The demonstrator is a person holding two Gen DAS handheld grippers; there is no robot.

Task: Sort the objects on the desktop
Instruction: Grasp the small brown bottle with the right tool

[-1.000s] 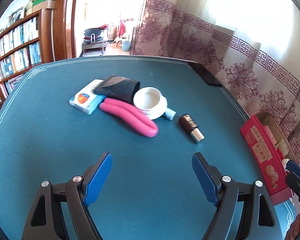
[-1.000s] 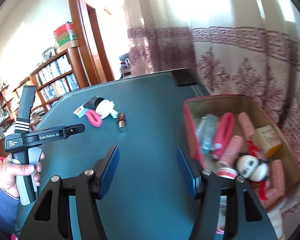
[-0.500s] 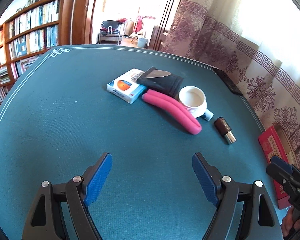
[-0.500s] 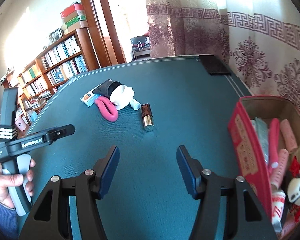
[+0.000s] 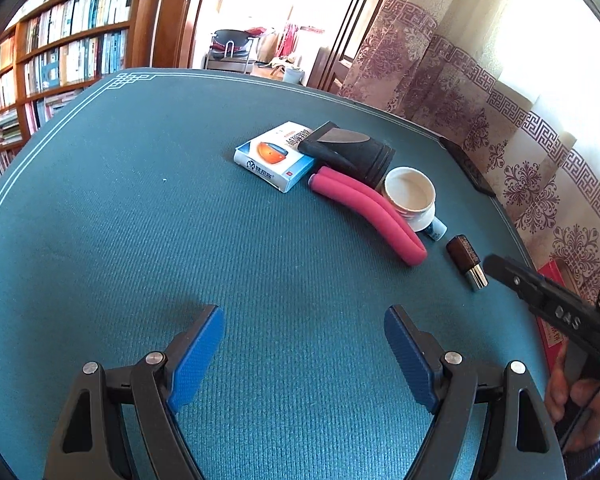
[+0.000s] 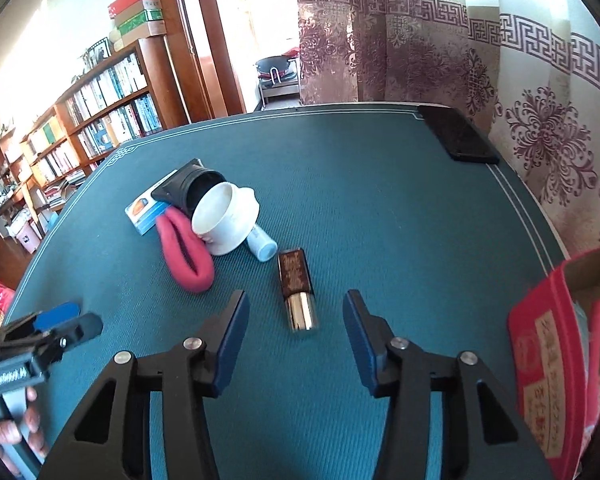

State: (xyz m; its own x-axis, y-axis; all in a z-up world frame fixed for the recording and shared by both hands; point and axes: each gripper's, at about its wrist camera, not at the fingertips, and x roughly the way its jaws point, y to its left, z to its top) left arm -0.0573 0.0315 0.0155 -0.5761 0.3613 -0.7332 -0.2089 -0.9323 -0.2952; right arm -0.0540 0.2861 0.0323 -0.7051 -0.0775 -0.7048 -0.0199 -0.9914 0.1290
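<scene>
A brown bottle with a gold cap (image 6: 297, 280) lies on the green table cloth (image 6: 380, 208), its cap end between the fingertips of my right gripper (image 6: 294, 304). The jaws are closing and the pads stand clear of the bottle on both sides. Beyond it lie a folded pink foam roller (image 6: 184, 252), a white cup (image 6: 224, 220), a small white-and-blue tube (image 6: 262, 244), a black pouch (image 6: 192, 186) and a blue-and-white box (image 6: 144, 210). My left gripper (image 5: 304, 320) hangs open over bare cloth, well short of the roller (image 5: 368, 210) and the bottle (image 5: 466, 254).
A red box (image 6: 548, 352) with several pink rollers inside stands at the right table edge. A black phone (image 6: 456, 136) lies at the far right corner. Bookshelves (image 5: 60, 40) stand left, curtains (image 6: 420, 48) behind. A hand holds each gripper's handle.
My right gripper has swung left from over the red box to the bottle, and its jaws have narrowed. The left gripper has shifted and rolled, so the objects sit further right in its view.
</scene>
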